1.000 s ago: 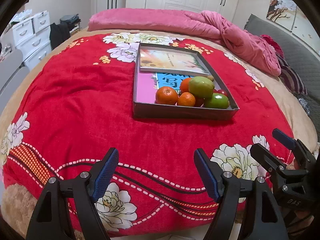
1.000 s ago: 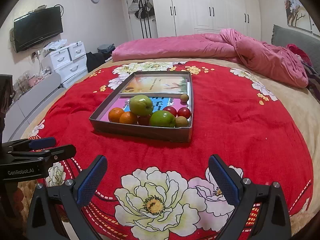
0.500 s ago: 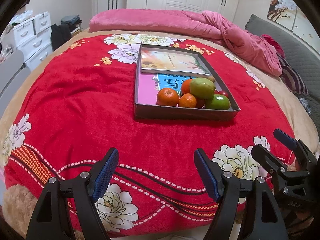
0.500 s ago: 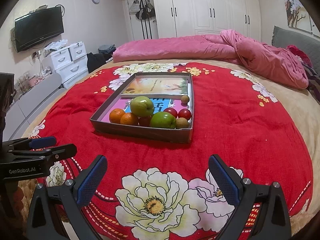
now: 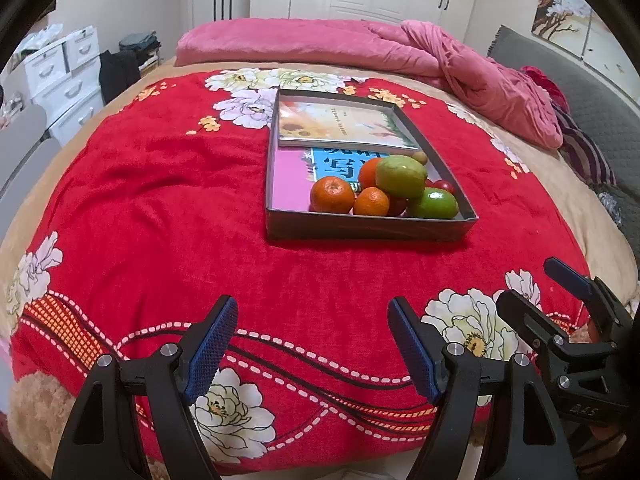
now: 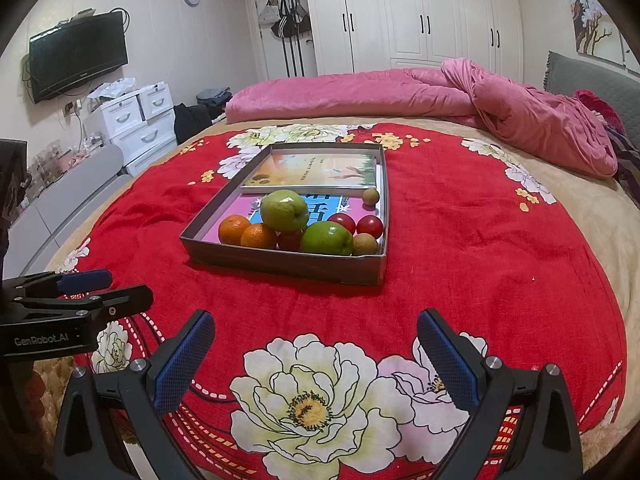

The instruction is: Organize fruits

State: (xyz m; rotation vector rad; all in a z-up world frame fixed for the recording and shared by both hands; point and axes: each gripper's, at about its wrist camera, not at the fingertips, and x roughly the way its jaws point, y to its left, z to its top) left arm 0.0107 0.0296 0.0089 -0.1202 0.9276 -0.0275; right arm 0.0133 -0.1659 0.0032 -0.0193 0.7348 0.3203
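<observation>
A grey shallow box (image 5: 368, 230) (image 6: 280, 266) lies on the red flowered blanket. In its near end sit two green apples (image 5: 401, 176) (image 6: 285, 211), several oranges (image 5: 332, 195) (image 6: 234, 229), small red tomatoes (image 6: 370, 226) and brown round fruits (image 6: 365, 244). Books (image 5: 344, 126) (image 6: 316, 170) lie in its far end. My left gripper (image 5: 312, 344) is open and empty, near the bed's front edge, well short of the box. My right gripper (image 6: 314, 354) is open and empty, also short of the box. Each gripper shows in the other's view.
The red blanket (image 5: 160, 200) covers a round bed. A pink quilt (image 6: 400, 92) is piled at the far side. White drawers (image 6: 136, 120) and a wall TV (image 6: 78, 56) stand to the left, wardrobes (image 6: 400, 20) behind.
Both views have drifted slightly; the box sits a little lower and nearer in each frame. Both grippers stay open and empty.
</observation>
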